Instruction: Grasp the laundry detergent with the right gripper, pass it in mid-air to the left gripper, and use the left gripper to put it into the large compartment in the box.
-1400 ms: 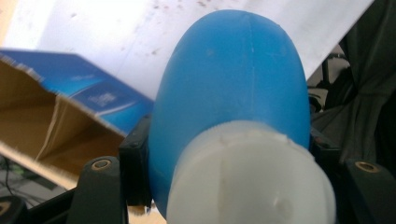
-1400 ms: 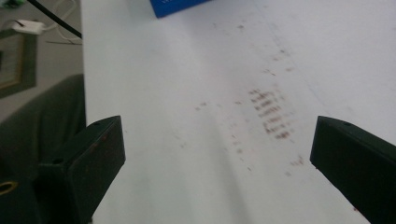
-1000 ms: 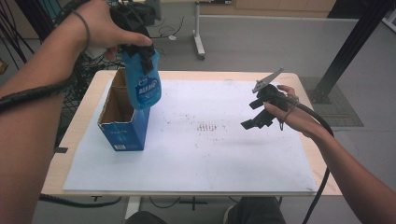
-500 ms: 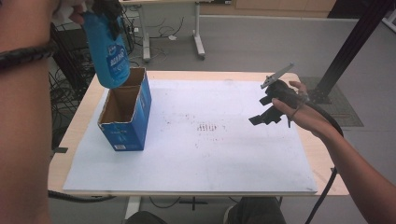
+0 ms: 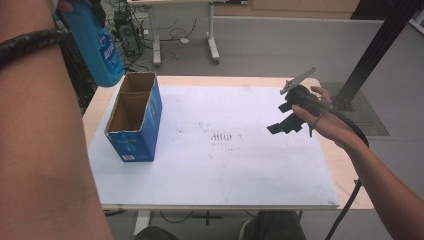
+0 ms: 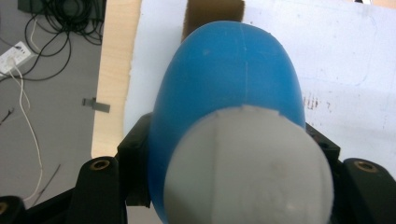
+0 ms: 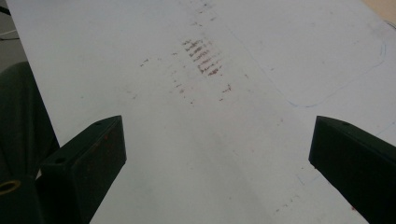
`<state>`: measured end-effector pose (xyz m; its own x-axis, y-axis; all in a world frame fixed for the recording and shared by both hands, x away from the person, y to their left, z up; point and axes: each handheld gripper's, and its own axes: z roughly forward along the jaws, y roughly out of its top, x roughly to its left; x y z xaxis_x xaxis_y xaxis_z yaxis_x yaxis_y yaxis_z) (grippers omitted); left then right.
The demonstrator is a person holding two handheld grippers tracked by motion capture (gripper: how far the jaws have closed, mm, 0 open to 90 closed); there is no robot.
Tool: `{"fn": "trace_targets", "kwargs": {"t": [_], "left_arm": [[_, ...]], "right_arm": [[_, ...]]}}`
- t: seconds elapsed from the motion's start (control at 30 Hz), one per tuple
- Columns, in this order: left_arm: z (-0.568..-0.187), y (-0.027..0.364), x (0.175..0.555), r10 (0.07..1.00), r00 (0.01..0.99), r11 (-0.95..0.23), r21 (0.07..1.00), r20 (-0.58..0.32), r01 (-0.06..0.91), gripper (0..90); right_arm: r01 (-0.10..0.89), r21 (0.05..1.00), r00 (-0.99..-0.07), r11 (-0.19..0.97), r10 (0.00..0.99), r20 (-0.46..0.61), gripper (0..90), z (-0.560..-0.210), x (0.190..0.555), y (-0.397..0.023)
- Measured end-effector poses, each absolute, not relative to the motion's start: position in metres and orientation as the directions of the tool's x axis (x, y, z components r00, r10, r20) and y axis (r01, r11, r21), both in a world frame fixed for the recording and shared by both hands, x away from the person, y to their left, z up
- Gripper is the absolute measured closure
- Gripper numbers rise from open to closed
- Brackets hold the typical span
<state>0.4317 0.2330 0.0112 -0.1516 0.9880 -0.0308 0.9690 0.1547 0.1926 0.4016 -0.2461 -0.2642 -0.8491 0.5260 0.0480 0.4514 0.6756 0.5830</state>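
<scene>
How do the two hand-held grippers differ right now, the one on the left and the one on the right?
The left gripper is clamped on a blue bottle; the right gripper holds nothing, its jaws wide apart. In the high view the left one is raised above the open cardboard box at the table's left, while the right one hovers low over the white sheet on the right. Both have black jaws and sit in a person's hand.

A white sheet (image 5: 210,165) is covering the wooden table (image 5: 350,175); dark smudges (image 5: 224,137) are lying near the table's centre.
</scene>
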Motion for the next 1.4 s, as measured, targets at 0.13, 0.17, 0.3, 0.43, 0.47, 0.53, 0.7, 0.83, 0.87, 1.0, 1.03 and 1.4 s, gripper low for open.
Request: {"fn": "trace_targets", "kwargs": {"t": [0.13, 0.17, 0.3, 0.43, 0.47, 0.53, 0.7, 0.83, 0.87, 1.0, 1.03, 1.4], "left_arm": [[0.006, 0.236, 0.433, 0.985, -0.169, 0.170, 0.187, -0.023, 0.968, 36.9], [0.003, 0.238, 0.434, 0.984, -0.175, 0.175, 0.182, -0.021, 0.968, 36.9], [-0.001, 0.240, 0.435, 0.984, -0.176, 0.178, 0.173, -0.027, 0.969, 36.9], [-0.004, 0.240, 0.436, 0.984, -0.176, 0.178, 0.177, -0.032, 0.968, 36.9], [-0.005, 0.240, 0.436, 0.984, -0.177, 0.180, 0.179, -0.033, 0.967, 36.9], [-0.007, 0.240, 0.437, 0.985, -0.172, 0.174, 0.180, -0.029, 0.968, 36.9], [-0.013, 0.241, 0.439, 0.985, -0.170, 0.172, 0.181, -0.027, 0.968, 36.9], [-0.018, 0.241, 0.441, 0.985, -0.172, 0.174, 0.179, -0.029, 0.968, 36.8], [-0.021, 0.242, 0.441, 0.985, -0.172, 0.174, 0.177, -0.030, 0.969, 36.9], [-0.027, 0.241, 0.443, 0.985, -0.168, 0.170, 0.176, -0.029, 0.970, 36.9], [-0.030, 0.242, 0.443, 0.985, -0.167, 0.170, 0.175, -0.032, 0.970, 36.9], [-0.054, 0.244, 0.447, 0.987, -0.159, 0.162, 0.171, -0.034, 0.972, 36.9]], "right_arm": [[0.455, 0.582, -0.847, 0.674, 0.530, 0.047, 3.8, -0.264, 0.402, -0.248], [0.453, 0.580, -0.848, 0.677, 0.528, 0.047, 3.9, -0.264, 0.402, -0.249], [0.455, 0.578, -0.846, 0.678, 0.531, 0.045, 4.0, -0.263, 0.402, -0.249], [0.453, 0.575, -0.849, 0.681, 0.526, 0.046, 4.0, -0.264, 0.402, -0.248], [0.452, 0.574, -0.850, 0.683, 0.525, 0.045, 4.0, -0.264, 0.401, -0.248], [0.451, 0.569, -0.851, 0.687, 0.523, 0.044, 4.1, -0.265, 0.401, -0.247], [0.449, 0.564, -0.853, 0.693, 0.521, 0.039, 4.1, -0.265, 0.401, -0.247], [0.448, 0.559, -0.854, 0.698, 0.519, 0.037, 4.2, -0.265, 0.400, -0.247], [0.447, 0.558, -0.854, 0.699, 0.520, 0.033, 4.2, -0.265, 0.400, -0.247], [0.445, 0.555, -0.857, 0.703, 0.515, 0.034, 4.2, -0.265, 0.400, -0.246], [0.444, 0.553, -0.857, 0.705, 0.514, 0.034, 4.2, -0.265, 0.400, -0.246], [0.440, 0.550, -0.858, 0.710, 0.513, 0.024, 4.3, -0.264, 0.399, -0.244]]}}
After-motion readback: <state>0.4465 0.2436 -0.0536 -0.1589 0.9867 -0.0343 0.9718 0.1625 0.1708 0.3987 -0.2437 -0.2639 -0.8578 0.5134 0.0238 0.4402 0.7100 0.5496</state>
